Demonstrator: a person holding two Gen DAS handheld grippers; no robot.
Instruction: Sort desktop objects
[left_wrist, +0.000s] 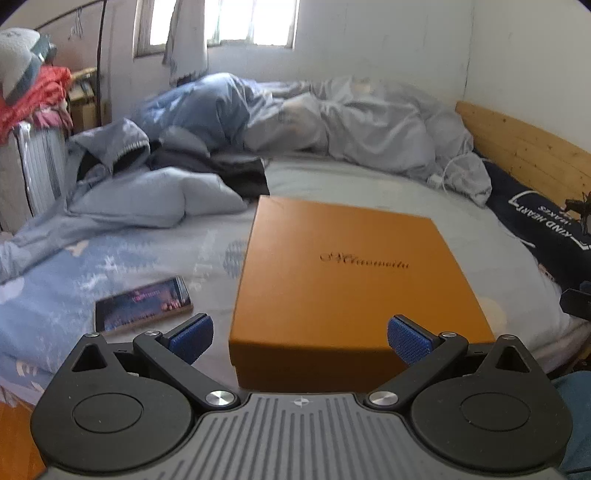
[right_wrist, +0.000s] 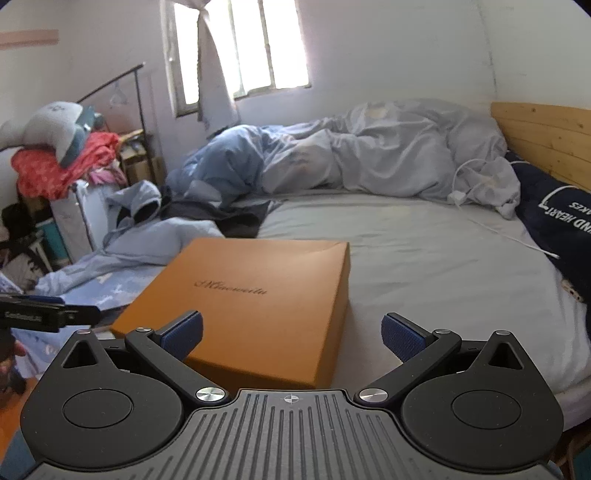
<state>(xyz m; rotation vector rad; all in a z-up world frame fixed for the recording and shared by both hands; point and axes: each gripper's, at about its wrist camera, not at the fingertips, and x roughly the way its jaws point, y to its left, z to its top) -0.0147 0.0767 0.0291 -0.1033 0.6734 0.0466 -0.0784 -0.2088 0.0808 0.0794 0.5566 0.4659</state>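
Box (left_wrist: 343, 273) lies on the bed (left_wrist: 369, 184); phone (left_wrist: 144, 304) to its left

L cam: low, near bed edge — faces box (left_wrist: 343, 280)
R cam: same, further right
Shared: box, window (right_wrist: 240, 48)

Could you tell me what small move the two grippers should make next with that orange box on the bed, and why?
Probably ease both forward to bracket the orange box. The left gripper and right gripper are open, holding nothing, and the box, lid closed, lies just ahead of both on the bed.
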